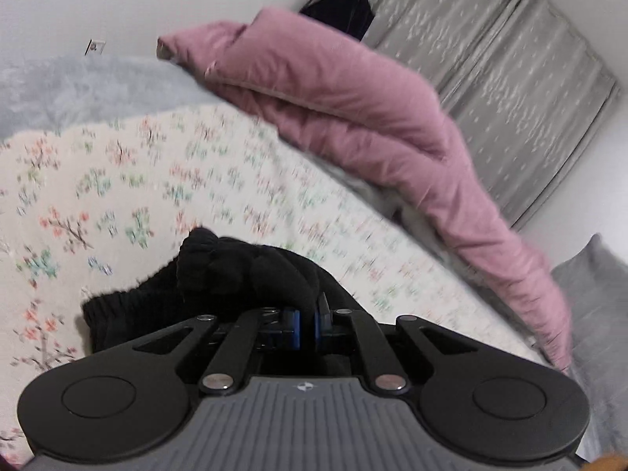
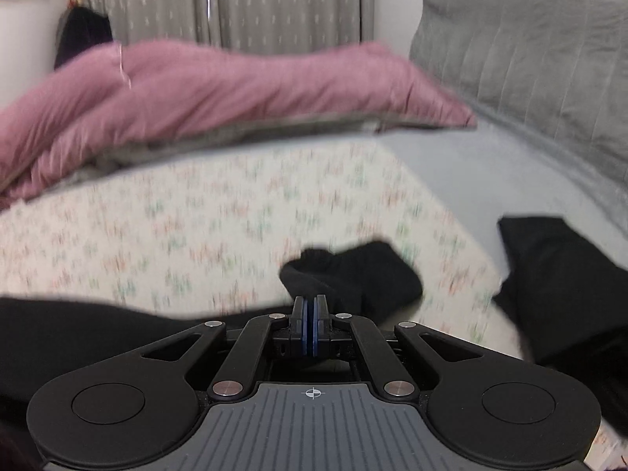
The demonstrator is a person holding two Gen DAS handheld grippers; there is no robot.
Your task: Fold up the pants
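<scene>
The black pants (image 1: pixel 219 271) lie bunched on a floral bedspread (image 1: pixel 157 180). My left gripper (image 1: pixel 307 314) is shut on a thick fold of the pants, and the black cloth rises in a lump just past the blue pads. In the right wrist view my right gripper (image 2: pixel 310 302) is shut, its blue pads pressed together. A crumpled end of the pants (image 2: pixel 365 274) lies right at its fingertips; whether any cloth is pinched I cannot tell. More black cloth spreads at the lower left (image 2: pixel 78 329) and at the right (image 2: pixel 561 274).
A folded pink duvet (image 1: pixel 353 98) lies along the far side of the bed. A grey pillow (image 2: pixel 530 59) stands at the right, with grey curtains (image 1: pixel 490 59) behind. A pale fluffy blanket (image 1: pixel 59 86) covers the bed's far left, and a dark garment (image 1: pixel 341 4) hangs by the wall.
</scene>
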